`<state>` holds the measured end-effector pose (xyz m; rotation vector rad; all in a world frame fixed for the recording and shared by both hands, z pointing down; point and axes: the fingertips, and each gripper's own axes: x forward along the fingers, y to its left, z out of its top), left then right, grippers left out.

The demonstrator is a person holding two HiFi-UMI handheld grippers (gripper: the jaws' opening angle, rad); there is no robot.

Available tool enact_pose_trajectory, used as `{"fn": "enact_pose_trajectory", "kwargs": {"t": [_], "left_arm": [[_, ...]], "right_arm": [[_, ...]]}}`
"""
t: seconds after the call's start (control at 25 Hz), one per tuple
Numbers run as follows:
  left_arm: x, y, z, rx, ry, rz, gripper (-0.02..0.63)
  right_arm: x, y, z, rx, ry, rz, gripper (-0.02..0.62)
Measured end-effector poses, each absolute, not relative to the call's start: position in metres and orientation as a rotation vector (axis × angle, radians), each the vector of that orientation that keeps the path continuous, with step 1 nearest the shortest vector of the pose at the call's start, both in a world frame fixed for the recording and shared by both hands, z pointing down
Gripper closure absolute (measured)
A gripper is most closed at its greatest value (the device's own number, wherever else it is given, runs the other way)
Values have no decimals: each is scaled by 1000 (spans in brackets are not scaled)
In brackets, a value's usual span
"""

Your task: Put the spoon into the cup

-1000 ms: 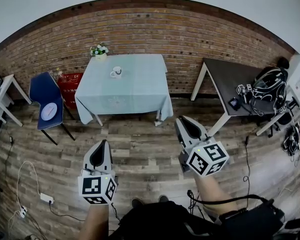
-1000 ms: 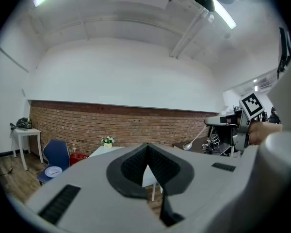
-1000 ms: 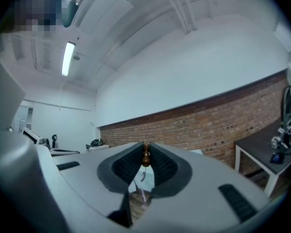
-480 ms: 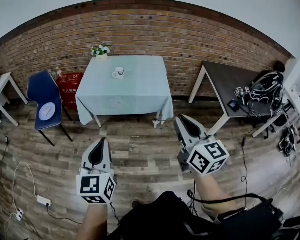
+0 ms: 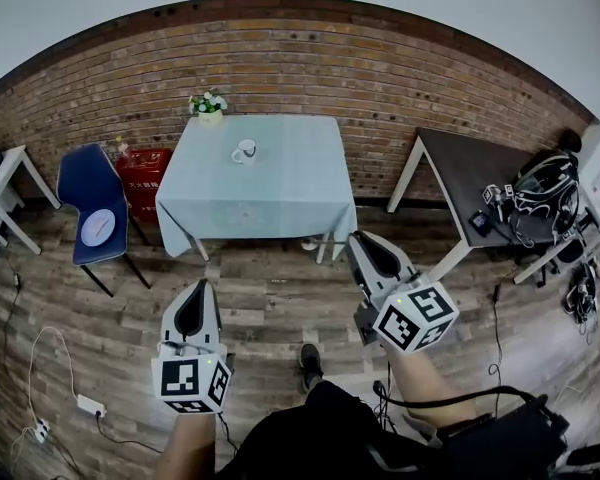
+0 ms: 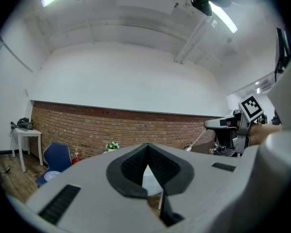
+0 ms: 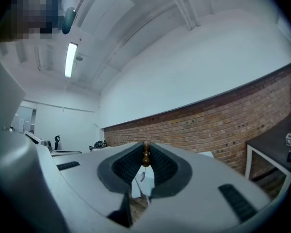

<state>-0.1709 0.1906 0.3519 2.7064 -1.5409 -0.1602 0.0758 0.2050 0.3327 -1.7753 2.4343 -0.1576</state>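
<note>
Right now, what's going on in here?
A person stands back from the table, tongs in each hand. The right tongs are shut on the spoon by its handle; the left tongs are shut and empty. The cup sits on that table across the floor, spoon not yet in it.

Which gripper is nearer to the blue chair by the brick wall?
Left. In the head view the left gripper is over the floor, below and right of the blue chair. The right gripper, holding the spoon, is much farther right, near the right front corner of the covered table.
</note>
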Motion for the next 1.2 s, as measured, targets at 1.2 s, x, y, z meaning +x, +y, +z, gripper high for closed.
{"fn": "enact_pose_trajectory", "kwargs": {"t": [1.2], "left_arm": [[-43,-23,344,2635,-1649,-46,597]], "right_arm": [[194,-12,341,-1707,2512,-178,543]]}}
